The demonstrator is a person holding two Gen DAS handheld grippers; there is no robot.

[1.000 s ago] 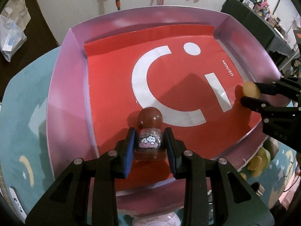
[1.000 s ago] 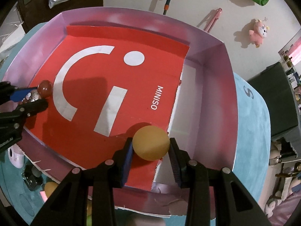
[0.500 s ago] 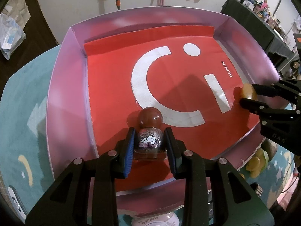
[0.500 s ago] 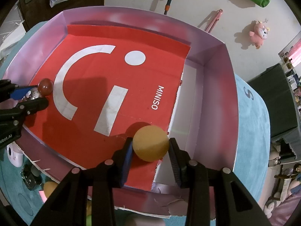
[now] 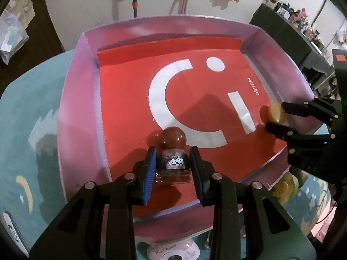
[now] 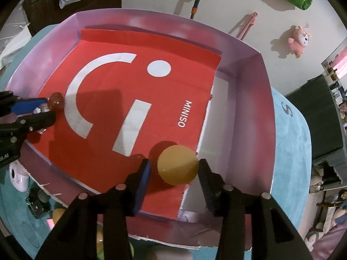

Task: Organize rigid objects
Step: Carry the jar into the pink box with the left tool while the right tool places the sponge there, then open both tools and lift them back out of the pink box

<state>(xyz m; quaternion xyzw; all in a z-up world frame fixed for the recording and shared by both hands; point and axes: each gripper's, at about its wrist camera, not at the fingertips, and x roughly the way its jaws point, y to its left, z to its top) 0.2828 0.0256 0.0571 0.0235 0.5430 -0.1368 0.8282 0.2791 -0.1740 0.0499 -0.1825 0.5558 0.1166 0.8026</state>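
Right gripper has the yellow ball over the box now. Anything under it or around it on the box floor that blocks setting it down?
Nothing visible does. The yellow ball sits between the right gripper fingers over bare red box floor near the right wall. The only other item, the small bottle in the left gripper, is across the box.
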